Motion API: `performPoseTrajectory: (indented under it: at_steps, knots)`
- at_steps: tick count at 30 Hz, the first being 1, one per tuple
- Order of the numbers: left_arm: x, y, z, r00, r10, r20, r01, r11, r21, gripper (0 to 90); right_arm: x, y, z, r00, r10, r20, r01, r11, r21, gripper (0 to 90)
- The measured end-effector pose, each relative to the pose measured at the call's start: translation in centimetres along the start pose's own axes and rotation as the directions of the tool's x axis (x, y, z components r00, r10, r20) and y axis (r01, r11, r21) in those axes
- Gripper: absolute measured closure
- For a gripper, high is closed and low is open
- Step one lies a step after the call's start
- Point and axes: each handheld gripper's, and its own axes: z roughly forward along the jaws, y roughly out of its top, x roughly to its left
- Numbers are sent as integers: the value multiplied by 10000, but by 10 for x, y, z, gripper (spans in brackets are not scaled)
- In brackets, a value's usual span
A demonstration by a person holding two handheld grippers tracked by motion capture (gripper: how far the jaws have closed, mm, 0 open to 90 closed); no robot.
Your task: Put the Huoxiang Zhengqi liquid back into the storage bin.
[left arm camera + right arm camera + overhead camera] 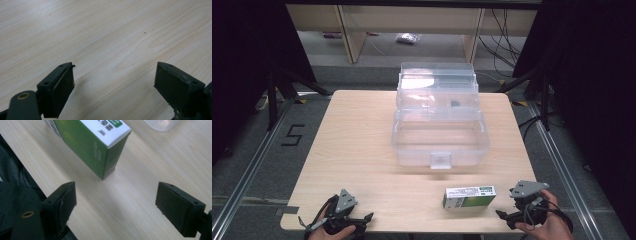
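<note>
You are at the very start of the job: nothing has been picked up yet. The green and white carton (469, 196) lies flat on the wooden table (357, 145) near its front edge, well short of the clear plastic storage box (440, 135), which stands open in the middle of the table with its lid tipped back and its main tub looking empty. Your right gripper (507, 216) rests just to the right of the carton, and in the right gripper view its jaws stand wide apart with bare wood between them and the carton's (95, 142) end corner just ahead, not touched by either pad. Your left gripper (362, 220) sits at the front left corner, well apart from the carton, its jaws also spread wide over bare wood with nothing in them. Judging by this layout, the work looks like moving the carton into the box, so the approach, the grasp, the carry and the placing all remain.
</note>
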Motion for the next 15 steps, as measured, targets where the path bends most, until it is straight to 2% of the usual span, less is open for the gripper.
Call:
performPoseTrajectory:
  at_steps: [1, 6, 7, 8, 11, 15]
  knots:
    - [2, 0, -1, 9997, 241, -34, -240, 9995, 225, 154, -1, 1, 0, 9997, -207, 89, 208, 9997, -83, 182]
    - [1, 0, -1, 9998, 210, -50, -209, 9995, 232, 154, -2, 9, -3, 9983, -580, -4, 580, 9983, 7, 180]
    - [-1, 0, 0, 10000, -8, -21, 8, 10000, 32, 154, -2, 11, -3, 9980, -631, 28, 631, 9980, -51, 181]
    - [1, 0, -1, 9997, 250, -37, -249, 9994, 247, 154, -1, 13, -5, 9983, -579, -12, 579, 9983, 45, 178]
    - [1, 0, 0, 9999, 153, -69, -152, 9998, 164, 154, -1, 18, -6, 9961, -885, 53, 885, 9961, 13, 184]
    - [1, 0, -1, 9997, 243, -29, -242, 9994, 253, 154, 0, 28, -10, 9905, -1371, 64, 1370, 9905, 130, 178]
